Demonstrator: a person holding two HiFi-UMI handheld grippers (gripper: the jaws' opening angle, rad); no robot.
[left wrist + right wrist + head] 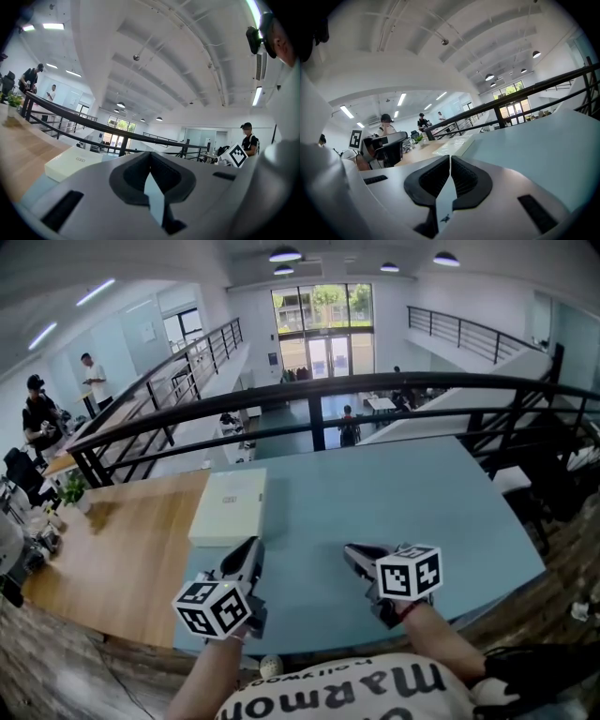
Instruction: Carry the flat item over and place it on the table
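Left gripper (251, 549): jaws fully closed, holding nothing. Just beyond its tips, the flat white box (228, 507) lies on the table (403, 493), at the wood/blue seam. Right gripper (352, 553): jaws pressed together, empty. Placement looks done, with nothing obvious left.

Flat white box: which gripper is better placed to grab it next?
Left, probably: left gripper, shut, points at the near edge of the flat white box; right gripper sits further right over blue tabletop.
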